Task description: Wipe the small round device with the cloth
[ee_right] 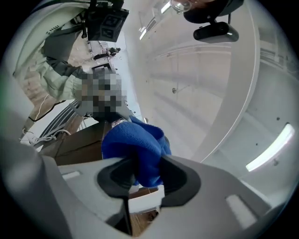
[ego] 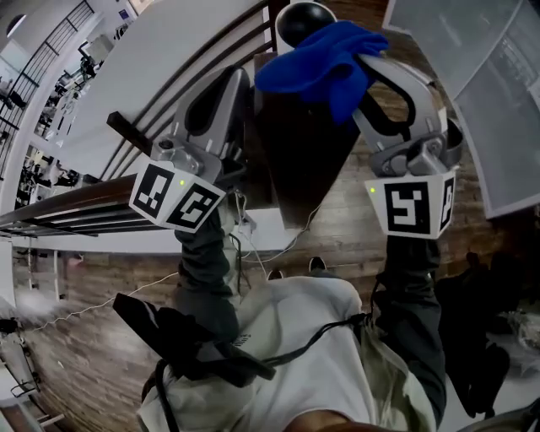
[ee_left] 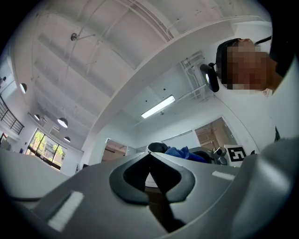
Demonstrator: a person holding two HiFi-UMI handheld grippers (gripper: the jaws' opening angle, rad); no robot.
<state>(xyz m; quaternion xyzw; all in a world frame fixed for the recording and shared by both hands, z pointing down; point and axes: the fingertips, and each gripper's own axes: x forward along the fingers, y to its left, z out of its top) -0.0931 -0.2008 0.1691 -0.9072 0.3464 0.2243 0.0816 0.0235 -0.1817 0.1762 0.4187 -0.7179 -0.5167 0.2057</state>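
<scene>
Head view: a glossy black, dome-shaped small round device [ego: 304, 18] sits at the far end of a dark brown surface [ego: 295, 160]. A soft, fleecy blue cloth [ego: 325, 52] is bunched over the device's near right side and covers the tips of the right gripper [ego: 371, 61], whose grey jaws come in from the right. The left gripper [ego: 239, 80] reaches in from the left with its tips beside the surface's left edge. Each gripper carries a white cube printed with black square marker patterns, with no readable words.

Left gripper view: the left gripper's [ee_left: 149, 156] smooth grey jaws with dark inner pads are pressed together at the tips, and nothing is between them. Just past the tips are the black device [ee_left: 158, 147] and the blue cloth [ee_left: 180, 153] to its right.

Right gripper view: the right gripper's [ee_right: 142, 164] jaws pinch a thick fold of the cloth [ee_right: 135, 142], which bulges out past them in a rounded, fuzzy wad. A white box edge [ee_right: 145, 198] shows beneath the cloth, with the brown surface [ee_right: 74, 140] to the left. The device cannot be seen here.
</scene>
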